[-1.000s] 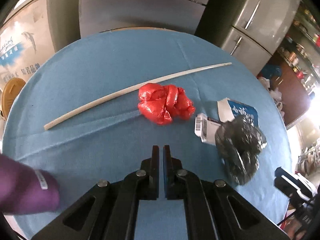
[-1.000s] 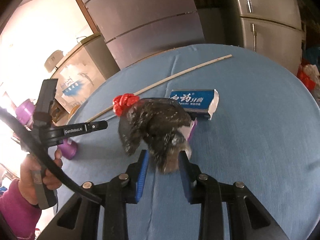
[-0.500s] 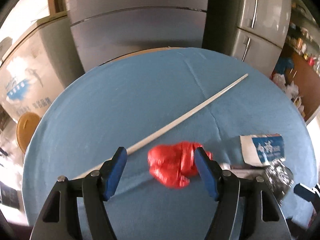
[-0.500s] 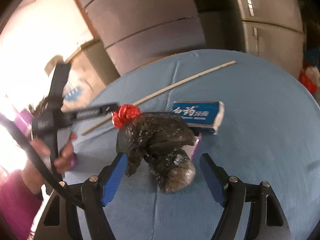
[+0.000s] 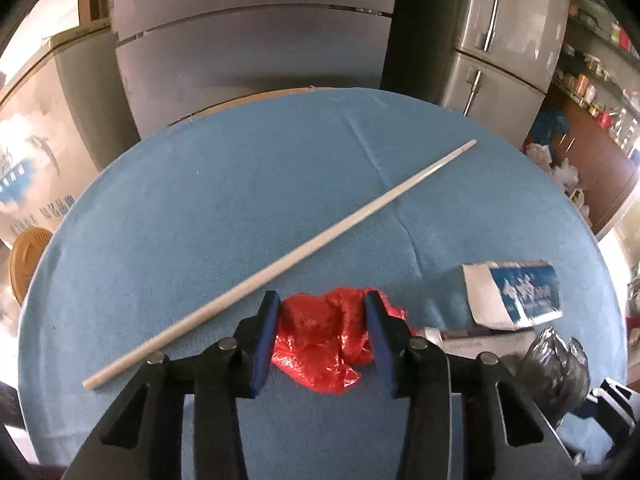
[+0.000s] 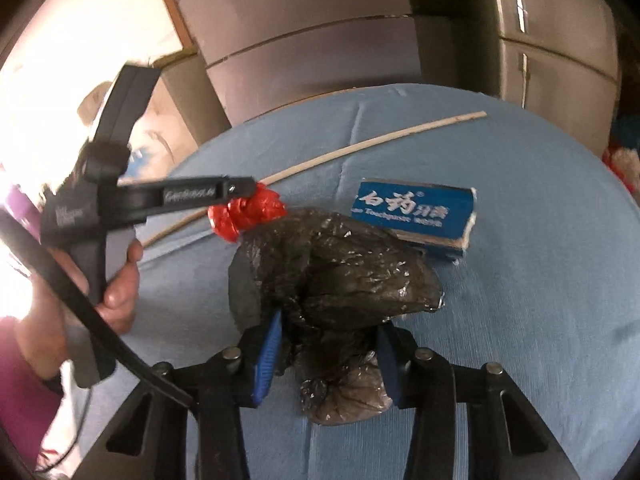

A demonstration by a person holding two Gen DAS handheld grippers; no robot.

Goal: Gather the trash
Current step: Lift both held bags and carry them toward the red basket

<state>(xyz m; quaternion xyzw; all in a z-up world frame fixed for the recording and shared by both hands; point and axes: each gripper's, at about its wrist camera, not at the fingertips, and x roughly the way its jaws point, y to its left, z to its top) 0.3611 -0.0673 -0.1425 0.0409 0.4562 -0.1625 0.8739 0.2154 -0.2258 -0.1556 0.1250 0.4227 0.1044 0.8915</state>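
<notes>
While both grippers squeeze in, trash sits right between fingers. Left gripper (image 5: 322,330) closing round red plastic wad (image 5: 324,338), pads touching sides. Right gripper (image 6: 330,354) closing round black bag (image 6: 336,280), just beside toothpaste box (image 6: 416,210). White stick (image 5: 280,266) lies slantwise behind, on blue table (image 5: 200,208).

Desk: I see blue cloth (image 5: 240,208) covering it.
Behind: grey refrigerator (image 5: 508,40), grey cabinet (image 5: 248,48).
Light: bright glare at left.

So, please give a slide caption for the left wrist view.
Left tool closing around red bag on blue table, beside stick.
</notes>
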